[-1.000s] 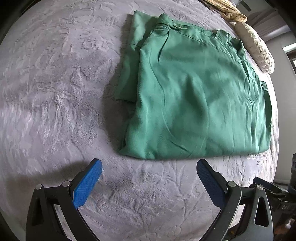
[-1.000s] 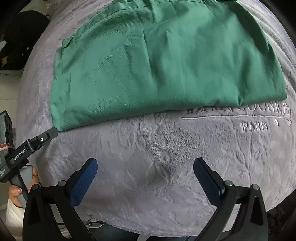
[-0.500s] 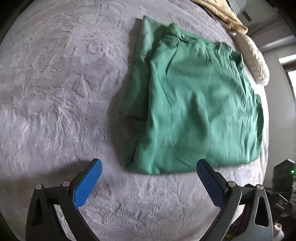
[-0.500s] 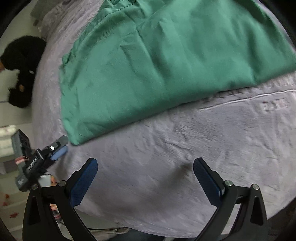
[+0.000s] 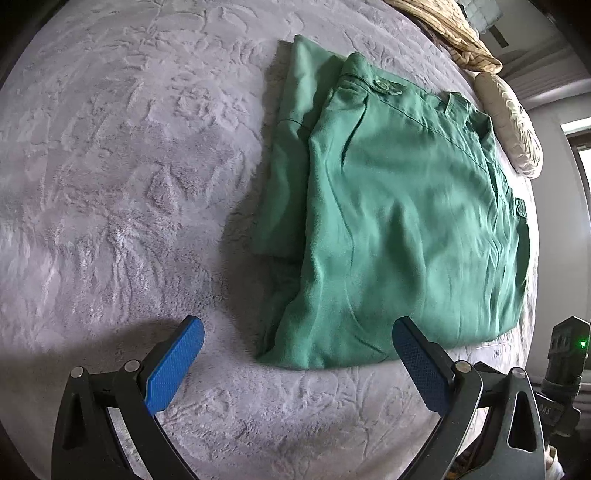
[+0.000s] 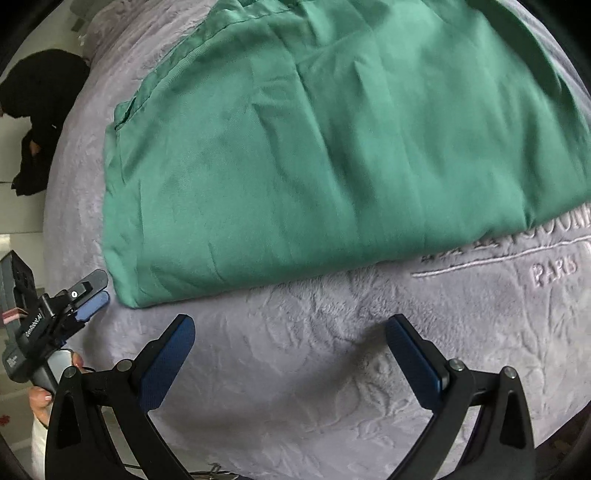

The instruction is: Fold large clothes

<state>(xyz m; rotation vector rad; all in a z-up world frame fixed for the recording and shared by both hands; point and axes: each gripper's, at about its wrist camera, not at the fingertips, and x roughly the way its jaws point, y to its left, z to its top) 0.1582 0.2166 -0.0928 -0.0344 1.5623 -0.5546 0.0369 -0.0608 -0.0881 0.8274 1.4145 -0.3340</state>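
Grey plush embossed blanket [image 5: 122,192] covers the whole bed here, with some raised lettering ending in "PARIS" [image 6: 554,267] stitched into it on the near right side.

Left hand-held gripper [image 5: 295,363] hovers just above the blanket with its blue pads spread wide, nothing between them. Right hand-held gripper [image 6: 290,360] is the same deal: jaws wide apart, empty, hanging over bare blanket at the near edge of the bed. In the right wrist view you can also spot the left one off at the left, its tip just beside the garment's near left corner.

Just past both sits the green woven garment with buttons [image 5: 399,221], looks like trousers or a skirt, already folded into a stacked rectangle. Its near edge lies right in front of the left pads, and a lower layer sticks out on the left side. Further out at the far right there's a cream pillow [image 5: 513,125] and a tan patterned cloth [image 5: 450,33].

My guess is one more fold is coming, or just a tidy-up. To do it well I'd pinch both near corners low, catching every layer at once, lift evenly, and carry them over to the far edge together so the stack doesn't skew. That loose left layer could slip out, so square it first.
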